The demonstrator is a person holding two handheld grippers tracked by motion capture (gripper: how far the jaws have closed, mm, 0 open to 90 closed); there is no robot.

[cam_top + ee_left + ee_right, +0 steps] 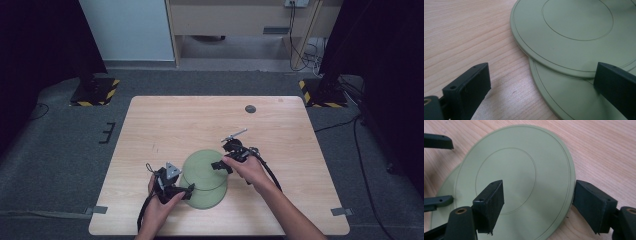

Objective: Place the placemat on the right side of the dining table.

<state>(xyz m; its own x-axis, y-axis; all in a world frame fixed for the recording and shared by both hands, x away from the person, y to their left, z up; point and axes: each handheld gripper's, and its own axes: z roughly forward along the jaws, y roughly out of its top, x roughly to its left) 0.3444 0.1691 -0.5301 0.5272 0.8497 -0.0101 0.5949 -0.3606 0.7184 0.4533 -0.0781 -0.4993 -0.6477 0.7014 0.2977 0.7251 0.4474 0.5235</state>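
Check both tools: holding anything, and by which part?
Right tool straddles the upper plate's rim, not clamped. Left tool is open beside the lower plate.

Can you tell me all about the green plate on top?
The top plate is round, flat, pale green, and looks like smooth plastic, with thin ring lines. It lies partly over the bottom plate on the wooden table. Its far edge sits between the right gripper's open jaws, one above it, one by its rim.

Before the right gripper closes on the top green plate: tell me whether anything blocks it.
Nothing visible does. The right gripper already straddles the edge of the top plate, one jaw over it, one outside the rim. The lower plate lies beneath.
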